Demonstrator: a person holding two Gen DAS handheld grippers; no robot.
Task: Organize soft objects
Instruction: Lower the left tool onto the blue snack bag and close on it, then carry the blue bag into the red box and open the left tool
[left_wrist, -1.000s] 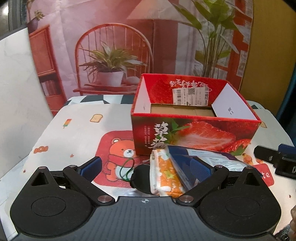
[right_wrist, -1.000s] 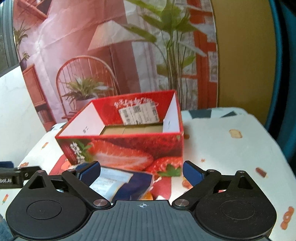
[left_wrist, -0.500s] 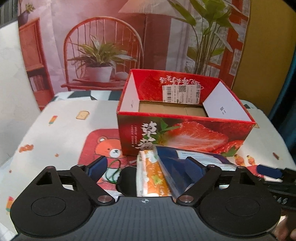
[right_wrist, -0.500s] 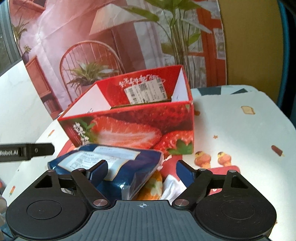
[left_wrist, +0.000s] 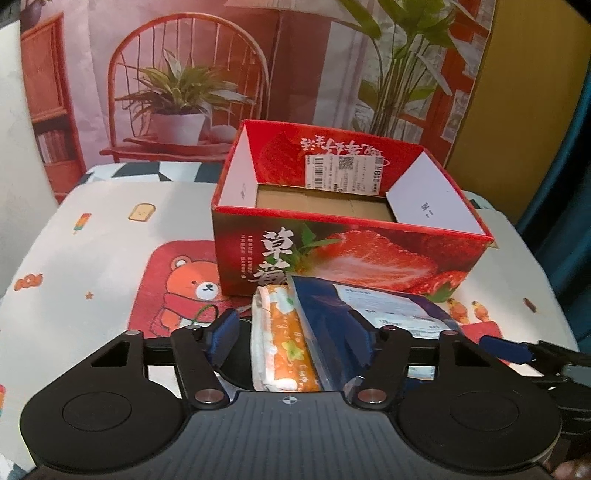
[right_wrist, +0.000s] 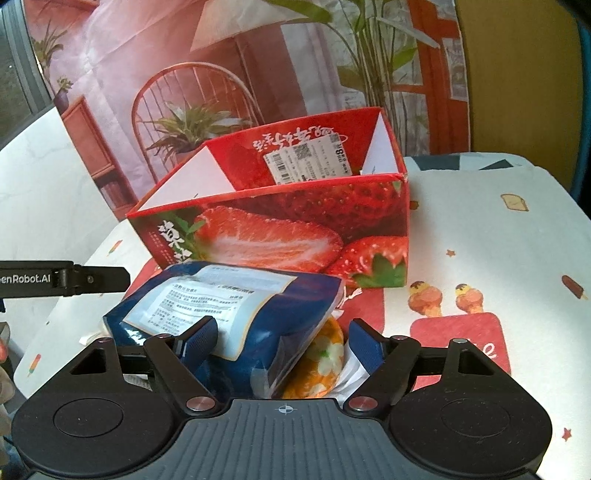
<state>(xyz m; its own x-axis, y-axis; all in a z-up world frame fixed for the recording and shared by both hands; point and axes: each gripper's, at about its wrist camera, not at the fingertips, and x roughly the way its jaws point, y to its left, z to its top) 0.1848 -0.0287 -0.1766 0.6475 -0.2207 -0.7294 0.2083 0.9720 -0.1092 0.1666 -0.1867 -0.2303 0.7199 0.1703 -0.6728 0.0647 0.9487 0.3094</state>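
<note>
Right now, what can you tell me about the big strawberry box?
The strawberry box is an open-topped red cardboard carton printed with big sliced strawberries and white Chinese lettering. Its side flaps are folded inward, white on the showing side, and a barcode sticker sits on the far inner wall. The plain brown floor that shows inside looks empty. It stands upright on the cartoon-print tablecloth, with a dark blue packet lying just in front of it.

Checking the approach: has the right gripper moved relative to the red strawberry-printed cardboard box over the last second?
Yes. The right gripper came down from the strawberry box over the blue packet, its jaws closing around it.
</note>
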